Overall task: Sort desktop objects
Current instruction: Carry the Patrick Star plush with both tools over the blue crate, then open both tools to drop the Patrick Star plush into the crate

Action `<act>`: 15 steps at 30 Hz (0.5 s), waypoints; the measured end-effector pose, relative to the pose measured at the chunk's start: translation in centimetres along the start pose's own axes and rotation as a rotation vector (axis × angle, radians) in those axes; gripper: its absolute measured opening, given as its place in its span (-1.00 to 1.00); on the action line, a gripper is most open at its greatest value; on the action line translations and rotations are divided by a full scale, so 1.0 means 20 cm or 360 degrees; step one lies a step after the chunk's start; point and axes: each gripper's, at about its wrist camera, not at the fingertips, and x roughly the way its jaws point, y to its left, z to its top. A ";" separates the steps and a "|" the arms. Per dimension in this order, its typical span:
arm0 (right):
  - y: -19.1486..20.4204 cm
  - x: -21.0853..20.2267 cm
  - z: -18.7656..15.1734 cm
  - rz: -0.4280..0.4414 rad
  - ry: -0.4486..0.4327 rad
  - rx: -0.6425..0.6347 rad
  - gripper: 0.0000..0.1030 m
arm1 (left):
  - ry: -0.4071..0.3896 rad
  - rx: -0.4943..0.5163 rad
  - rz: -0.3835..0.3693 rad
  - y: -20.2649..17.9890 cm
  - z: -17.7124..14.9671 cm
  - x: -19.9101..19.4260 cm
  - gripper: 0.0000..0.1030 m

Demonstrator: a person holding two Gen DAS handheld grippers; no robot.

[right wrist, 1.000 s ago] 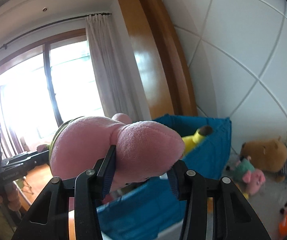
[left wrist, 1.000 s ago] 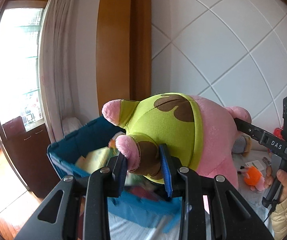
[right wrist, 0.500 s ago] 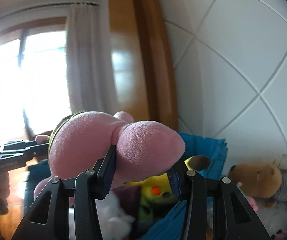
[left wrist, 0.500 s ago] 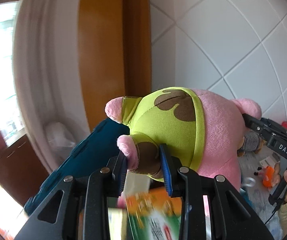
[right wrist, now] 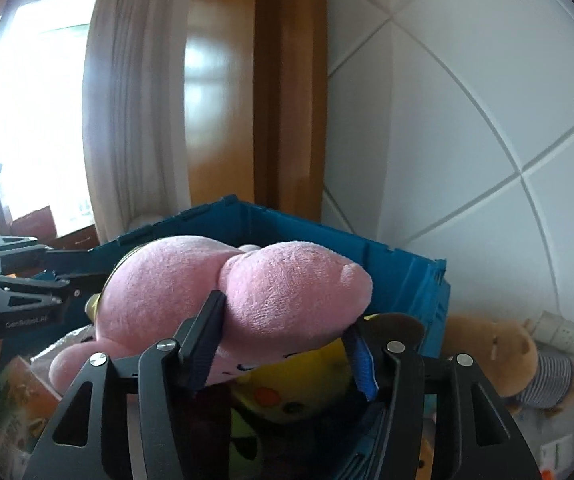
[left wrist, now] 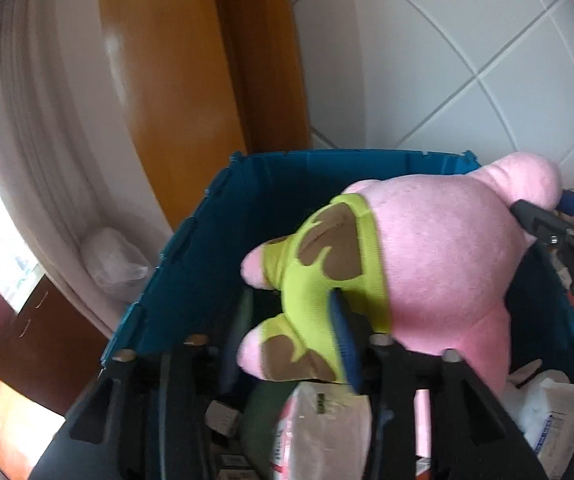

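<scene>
A pink starfish plush with green and brown shorts hangs over the open blue storage bin. My left gripper has its jaws wide apart around the plush's leg, not pressing it. My right gripper is shut on the plush's pink arm and holds it above the bin. The right gripper also shows in the left wrist view at the plush's far arm.
The bin holds a yellow plush, packets and a white pack. A brown bear plush lies on the table right of the bin. A tiled wall, a wooden pillar and a curtain stand behind.
Both grippers carried the plush forward and down over the bin. The left jaws have opened from the plush's leg. The right gripper still holds the arm.
</scene>
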 end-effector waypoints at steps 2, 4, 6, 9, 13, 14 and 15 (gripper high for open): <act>-0.03 0.00 0.01 -0.0003 0.0007 0.0060 0.40 | -0.0002 -0.0051 -0.0007 0.08 -0.01 -0.01 0.66; 0.00 -0.01 0.02 -0.0048 0.0000 0.0042 0.99 | -0.0006 -0.0081 -0.0040 0.11 -0.03 -0.04 0.70; 0.03 -0.05 0.02 -0.0069 -0.0002 0.0003 0.99 | -0.0003 -0.0095 -0.0031 0.14 -0.06 -0.07 0.70; 0.07 -0.13 0.01 -0.0106 -0.0016 -0.0040 0.99 | 0.0013 -0.0112 -0.0034 0.14 -0.11 -0.12 0.71; 0.09 -0.29 -0.01 -0.0152 -0.0056 -0.0055 0.99 | -0.0001 -0.0127 -0.0048 0.13 -0.16 -0.20 0.71; 0.09 -0.33 -0.02 -0.0167 -0.0060 -0.0051 0.99 | -0.0005 -0.0133 -0.0059 0.13 -0.17 -0.22 0.71; 0.09 -0.37 -0.04 -0.0186 -0.0060 -0.0047 0.99 | -0.0008 -0.0137 -0.0071 0.12 -0.19 -0.25 0.71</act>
